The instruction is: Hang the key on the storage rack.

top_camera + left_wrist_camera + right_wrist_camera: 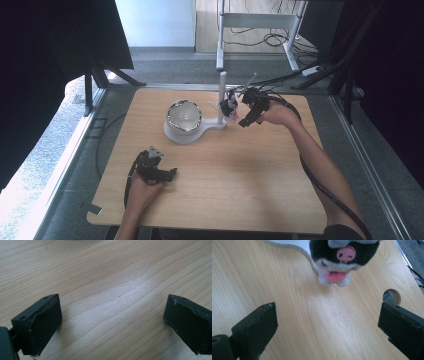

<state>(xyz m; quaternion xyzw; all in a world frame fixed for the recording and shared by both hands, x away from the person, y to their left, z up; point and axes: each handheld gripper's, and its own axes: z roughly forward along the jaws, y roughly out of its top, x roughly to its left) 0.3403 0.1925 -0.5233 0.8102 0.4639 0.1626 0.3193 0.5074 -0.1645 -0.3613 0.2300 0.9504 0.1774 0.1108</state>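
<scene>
A small black and white plush toy (229, 106) with pink patches hangs against the white upright post (222, 95) of a stand. In the right gripper view the plush toy (342, 257) hangs just beyond the jaws. My right gripper (248, 116) is open, just right of the toy, with nothing between its jaws (327, 325). A shiny bowl (183, 116) sits in the stand's white round base (175, 136). My left gripper (167, 174) rests open near the table's front left, jaws wide over bare wood (112, 322).
The wooden table (240, 175) has a round cable hole (391, 296) near its edge. Black cables (320, 185) trail from the right gripper along the arm. A white desk frame (260, 22) and dark curtains stand beyond the table.
</scene>
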